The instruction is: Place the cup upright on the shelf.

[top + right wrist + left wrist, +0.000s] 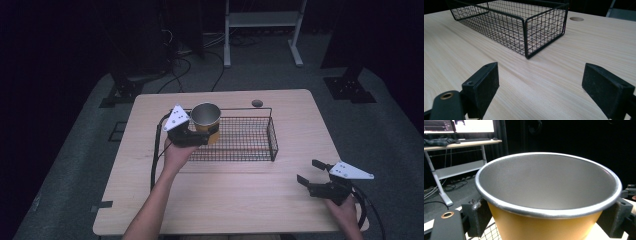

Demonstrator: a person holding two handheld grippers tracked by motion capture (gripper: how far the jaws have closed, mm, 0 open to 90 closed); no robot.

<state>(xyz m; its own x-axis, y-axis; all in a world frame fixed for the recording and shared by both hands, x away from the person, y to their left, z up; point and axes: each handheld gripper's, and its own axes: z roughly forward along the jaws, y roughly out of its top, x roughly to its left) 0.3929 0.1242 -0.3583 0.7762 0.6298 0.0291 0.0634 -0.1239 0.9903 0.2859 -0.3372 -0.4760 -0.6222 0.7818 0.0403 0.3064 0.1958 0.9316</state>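
The desk (235,200) in front of me is a pale wooden top with rounded corners and a fine grain running across it. A black wire basket (250,145) sits directly on it, a long shallow tray of mesh set toward the far half, its long sides running left to right. Beyond the basket's far rim, near the back edge, a small round cable hole (257,103) is set into the wood; from my right hand-held gripper view it lies just past the basket's corner (576,19). The desk stands on a grey carpeted floor (385,125).
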